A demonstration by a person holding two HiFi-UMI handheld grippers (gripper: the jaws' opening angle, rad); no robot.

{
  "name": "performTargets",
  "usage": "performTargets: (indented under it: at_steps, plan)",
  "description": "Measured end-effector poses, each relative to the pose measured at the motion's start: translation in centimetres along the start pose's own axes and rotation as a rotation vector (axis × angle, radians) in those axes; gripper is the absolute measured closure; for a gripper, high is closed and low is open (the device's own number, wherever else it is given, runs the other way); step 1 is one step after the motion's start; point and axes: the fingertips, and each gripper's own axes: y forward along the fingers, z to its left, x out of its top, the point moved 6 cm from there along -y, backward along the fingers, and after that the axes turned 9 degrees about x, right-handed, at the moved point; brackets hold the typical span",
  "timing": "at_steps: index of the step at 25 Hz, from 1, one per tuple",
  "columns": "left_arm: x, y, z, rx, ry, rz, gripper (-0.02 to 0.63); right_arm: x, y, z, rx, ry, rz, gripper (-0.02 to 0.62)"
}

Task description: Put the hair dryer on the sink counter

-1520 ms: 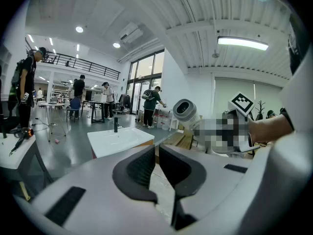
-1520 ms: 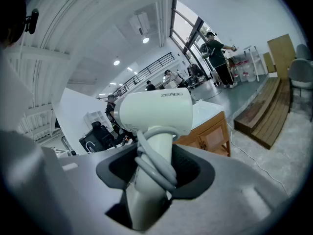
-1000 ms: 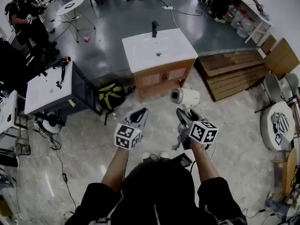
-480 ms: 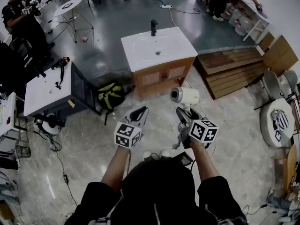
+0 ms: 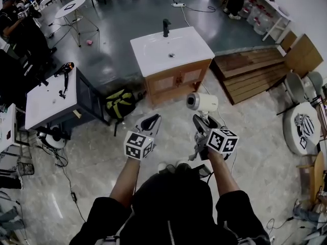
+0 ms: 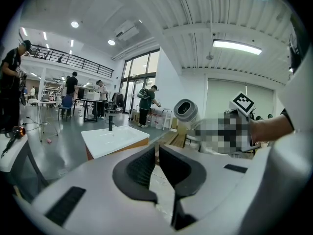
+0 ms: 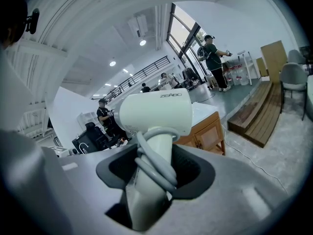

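Observation:
The white hair dryer [image 5: 202,102] stands upright in my right gripper [image 5: 203,124], barrel pointing left. In the right gripper view the jaws are shut on the hair dryer [image 7: 155,114] by its handle, with the grey cord wound round it; the right gripper [image 7: 155,168] holds it well above the floor. The sink counter [image 5: 153,55], a white top with a black faucet [image 5: 166,27] on a wooden cabinet, stands ahead of both grippers, some way off. My left gripper [image 5: 149,124] is held beside the right one, shut and empty. In the left gripper view, past the left gripper [image 6: 157,165], lie the sink counter [image 6: 115,138] and the hair dryer [image 6: 186,110].
A white table [image 5: 51,93] at the left carries a dark hair dryer [image 5: 65,70]. A black and yellow backpack [image 5: 121,103] lies on the floor left of the cabinet. Wooden pallets [image 5: 250,73] and chairs [image 5: 301,93] stand at the right. People stand at the far left and far right.
Both grippers keep their pose and the right one still holds the dryer. The room has slid slightly in the head view, and the person at the far left has shifted toward the frame's edge.

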Motion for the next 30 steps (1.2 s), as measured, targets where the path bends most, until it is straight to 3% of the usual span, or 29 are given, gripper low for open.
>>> performTargets:
  at_steps: [13, 30]
  plan:
    - [0.3, 2.8, 1.4, -0.036, 0.021, 0.002, 0.578, 1.3, 1.9, -1.5, -0.018, -0.009, -0.021, 0.391]
    - [1.1, 12.7, 5.7, -0.028, 0.019, 0.039, 0.578, 5.2, 9.9, -9.1, -0.012, 0.021, -0.008, 0.391]
